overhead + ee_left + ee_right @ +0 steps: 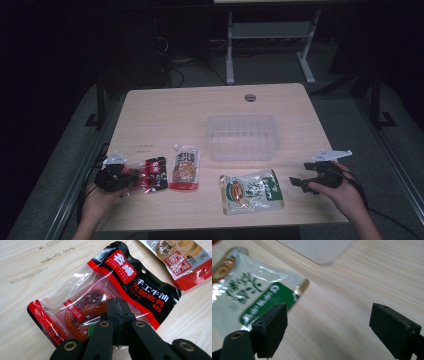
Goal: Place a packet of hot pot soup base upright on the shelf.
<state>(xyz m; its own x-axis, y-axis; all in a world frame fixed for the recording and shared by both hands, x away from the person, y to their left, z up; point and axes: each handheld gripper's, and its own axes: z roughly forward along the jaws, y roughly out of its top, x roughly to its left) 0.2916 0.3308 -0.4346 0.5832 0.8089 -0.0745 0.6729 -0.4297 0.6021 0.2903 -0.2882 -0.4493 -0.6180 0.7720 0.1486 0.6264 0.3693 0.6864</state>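
Both jaws on black-red pouch (pixel 105 297)

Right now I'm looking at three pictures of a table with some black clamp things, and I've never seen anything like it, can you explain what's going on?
A person sits at a wooden table holding a hand-operated two-jaw gripper in each hand. The wide picture comes from a camera above the table. The other two come from cameras riding on the grippers, looking along their black jaws.

On the table lie three snack packets and a clear plastic tray. The left gripper is shut on the edge of the red and black packet. Next to that lies an orange and red packet. The right gripper is open, holding nothing, beside the green and white packet.
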